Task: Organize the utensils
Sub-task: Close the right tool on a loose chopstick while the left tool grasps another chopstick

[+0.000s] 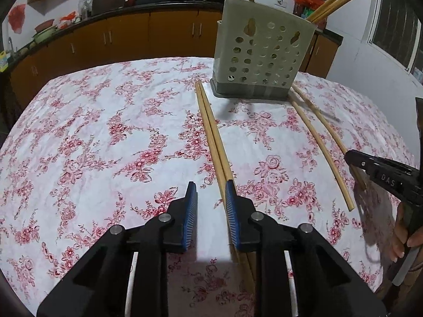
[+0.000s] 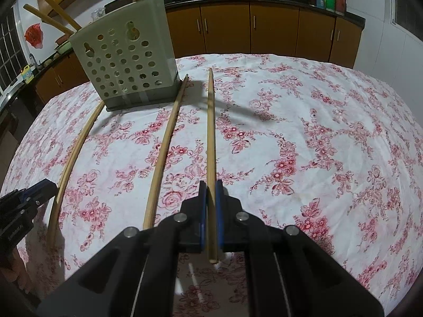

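While the right gripper (image 2: 211, 187) pinches one chopstick (image 2: 211, 132), the left gripper (image 1: 210, 191) stands spread beside an ungrasped pair (image 1: 211, 132); next, judged, lifting into the far holder (image 2: 127, 60).

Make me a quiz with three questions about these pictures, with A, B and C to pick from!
1. Where does the holder with the round holes stand?
A. on the flowered tablecloth
B. on the kitchen counter
C. on the floor

2. What colour are the pads on the gripper fingers?
A. green
B. blue
C. yellow

3. What is the right gripper doing?
A. standing wide open with nothing in it
B. pinching a spoon
C. pinching one chopstick

Answers:
1. A, since the holder's base sits on the cloth at the far side of the table.
2. B, since both wrist views show blue ribbed pads on black fingers.
3. C, since a single chopstick runs between its closed pads in the right wrist view.
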### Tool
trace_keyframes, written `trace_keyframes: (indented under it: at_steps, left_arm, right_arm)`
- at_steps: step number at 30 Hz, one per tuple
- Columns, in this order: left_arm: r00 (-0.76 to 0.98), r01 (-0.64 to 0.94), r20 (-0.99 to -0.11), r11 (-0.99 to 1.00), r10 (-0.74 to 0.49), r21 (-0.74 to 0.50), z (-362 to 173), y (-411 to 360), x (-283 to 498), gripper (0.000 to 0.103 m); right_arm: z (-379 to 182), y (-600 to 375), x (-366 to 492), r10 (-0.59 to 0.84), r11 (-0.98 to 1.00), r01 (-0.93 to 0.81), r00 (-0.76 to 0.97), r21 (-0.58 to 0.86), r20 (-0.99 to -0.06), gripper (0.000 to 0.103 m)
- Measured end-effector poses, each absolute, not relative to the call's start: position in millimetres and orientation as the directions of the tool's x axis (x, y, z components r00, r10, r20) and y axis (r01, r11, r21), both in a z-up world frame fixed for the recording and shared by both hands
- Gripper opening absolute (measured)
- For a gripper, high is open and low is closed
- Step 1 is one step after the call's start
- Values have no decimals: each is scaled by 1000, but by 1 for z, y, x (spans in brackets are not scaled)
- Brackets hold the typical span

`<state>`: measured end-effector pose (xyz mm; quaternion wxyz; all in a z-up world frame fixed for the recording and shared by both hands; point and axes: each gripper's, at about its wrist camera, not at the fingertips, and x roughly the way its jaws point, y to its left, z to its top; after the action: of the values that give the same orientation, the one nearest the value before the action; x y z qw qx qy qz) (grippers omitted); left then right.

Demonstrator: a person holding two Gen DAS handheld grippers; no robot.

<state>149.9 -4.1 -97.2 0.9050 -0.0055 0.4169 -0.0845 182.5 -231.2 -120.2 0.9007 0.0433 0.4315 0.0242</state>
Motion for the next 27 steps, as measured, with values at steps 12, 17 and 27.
trace_keyframes:
  at_steps: [12, 17, 27]
  left_arm:
    - [619, 141, -770, 986, -154, -85, -101, -9, 152, 12]
    - [627, 111, -770, 992, -120, -64, -101, 3, 166, 8]
    - [639, 47, -763, 995, -98, -88, -101, 32, 185, 8]
  right_arm:
    - [-121, -225, 181, 90, 995, -26, 630, 94, -771, 9]
    - [-121, -227, 182, 80, 996, -19, 635, 88, -768, 8]
    - [-122, -238, 191, 43, 997, 19, 646, 72, -762, 9]
